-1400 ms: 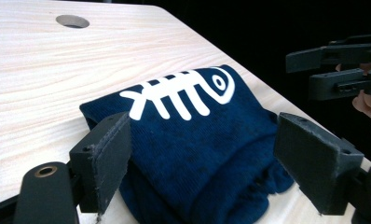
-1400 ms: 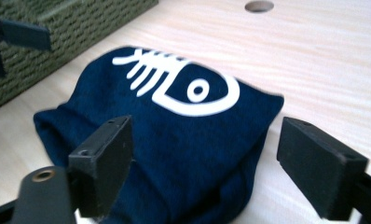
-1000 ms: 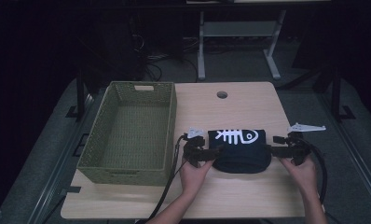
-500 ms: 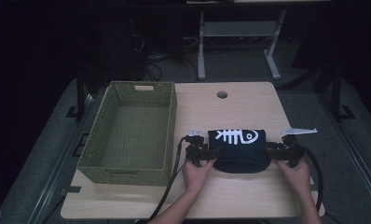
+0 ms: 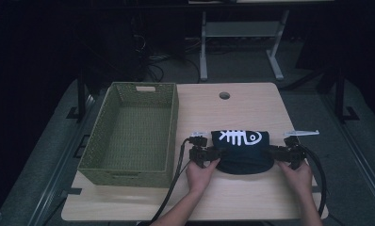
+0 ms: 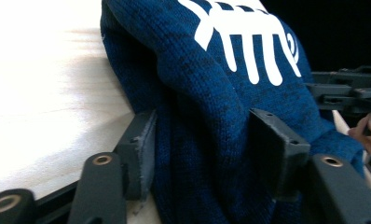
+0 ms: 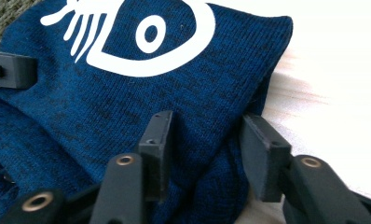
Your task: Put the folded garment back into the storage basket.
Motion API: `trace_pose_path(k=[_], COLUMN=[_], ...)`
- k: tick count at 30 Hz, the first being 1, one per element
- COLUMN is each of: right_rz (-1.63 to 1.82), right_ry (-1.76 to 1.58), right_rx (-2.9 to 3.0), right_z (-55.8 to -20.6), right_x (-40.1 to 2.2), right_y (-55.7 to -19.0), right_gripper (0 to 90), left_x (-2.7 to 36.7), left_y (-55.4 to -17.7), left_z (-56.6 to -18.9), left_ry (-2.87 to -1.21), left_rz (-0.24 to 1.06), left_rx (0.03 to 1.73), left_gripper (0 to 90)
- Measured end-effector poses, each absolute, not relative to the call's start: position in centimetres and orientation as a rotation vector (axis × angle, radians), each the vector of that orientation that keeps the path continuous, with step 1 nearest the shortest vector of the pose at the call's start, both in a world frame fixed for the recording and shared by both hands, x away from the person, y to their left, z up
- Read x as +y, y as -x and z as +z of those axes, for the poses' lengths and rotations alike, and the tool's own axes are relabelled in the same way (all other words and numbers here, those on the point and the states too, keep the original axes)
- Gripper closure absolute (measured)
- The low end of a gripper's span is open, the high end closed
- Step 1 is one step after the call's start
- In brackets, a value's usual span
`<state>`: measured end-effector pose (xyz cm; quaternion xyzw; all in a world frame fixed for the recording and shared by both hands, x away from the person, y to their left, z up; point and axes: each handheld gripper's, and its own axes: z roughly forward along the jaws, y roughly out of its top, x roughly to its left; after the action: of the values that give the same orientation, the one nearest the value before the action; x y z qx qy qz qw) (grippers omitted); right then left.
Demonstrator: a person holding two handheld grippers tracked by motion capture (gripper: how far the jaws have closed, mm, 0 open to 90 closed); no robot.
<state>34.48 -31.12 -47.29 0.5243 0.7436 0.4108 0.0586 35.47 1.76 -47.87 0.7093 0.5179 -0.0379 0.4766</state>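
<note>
The dark blue knitted garment with a white fish-skeleton print [image 5: 242,148] lies folded on the pale wooden table [image 5: 232,202], near the front edge and just right of the green woven basket [image 5: 129,136], which stands empty. The left gripper [image 5: 213,154] has it by its left end and the right gripper [image 5: 273,153] by its right end; both have just been closing, with the knit between their jaws. In the left gripper view the two black pads press into a thick bunch of fabric [image 6: 207,154], and in the right gripper view the pads pinch a raised fold near the corner [image 7: 207,140], so each gripper looks clamped on the cloth.

The garment should handle as soft, light and limp: it will probably sag in the middle when lifted and could unfold if only the top layer is caught. The best hold is likely at the two ends, through all the folded layers, as the grippers have it now. The knit looks grippy, not slippery, and nothing about it seems fragile.

No brand, label or readable writing shows; the only marking is the white fish-bone drawing with its round eye [image 7: 151,32].
</note>
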Motion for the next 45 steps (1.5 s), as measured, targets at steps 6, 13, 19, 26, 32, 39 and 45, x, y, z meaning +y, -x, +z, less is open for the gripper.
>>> trace_pose_path(k=[6, 13, 19, 26, 32, 39, 45], right_rz=[1.272, 1.342, 1.4, 1.546, 1.603, 1.694, 1.745], right_ry=[-1.591, -1.589, -1.571, -1.556, -1.527, -1.529, -1.506], right_rx=[2.252, 2.236, 2.195, 2.139, 2.12, 2.095, 2.088], right_z=[-47.4, -46.5, -45.0, -42.6, -40.3, -38.7, -37.5], right_x=[-31.2, -31.5, -31.6, -32.4, -32.8, -32.9, -32.7], right_y=[-34.2, -33.5, -32.7, -31.9, -31.6, -31.8, -32.2], right_gripper=[70.5, 73.5, 73.6, 73.8, 73.9, 74.0, 74.0], left_x=[1.6, 1.6, 1.5, 1.5, 1.7, 2.3, 3.2], left_y=[-35.5, -35.3, -34.8, -34.9, -35.1, -35.4, -36.0], left_z=[-47.8, -46.8, -45.1, -42.0, -40.3, -38.3, -37.2], left_ry=[-1.712, -1.698, -1.681, -1.676, -1.667, -1.659, -1.637], left_rz=[-0.12, -0.153, -0.141, -0.113, -0.126, -0.133, -0.16], left_rx=[1.245, 1.214, 1.164, 1.091, 1.06, 1.028, 1.022], left_gripper=[63.0, 66.3, 66.6, 66.6, 66.5, 66.6, 66.6])
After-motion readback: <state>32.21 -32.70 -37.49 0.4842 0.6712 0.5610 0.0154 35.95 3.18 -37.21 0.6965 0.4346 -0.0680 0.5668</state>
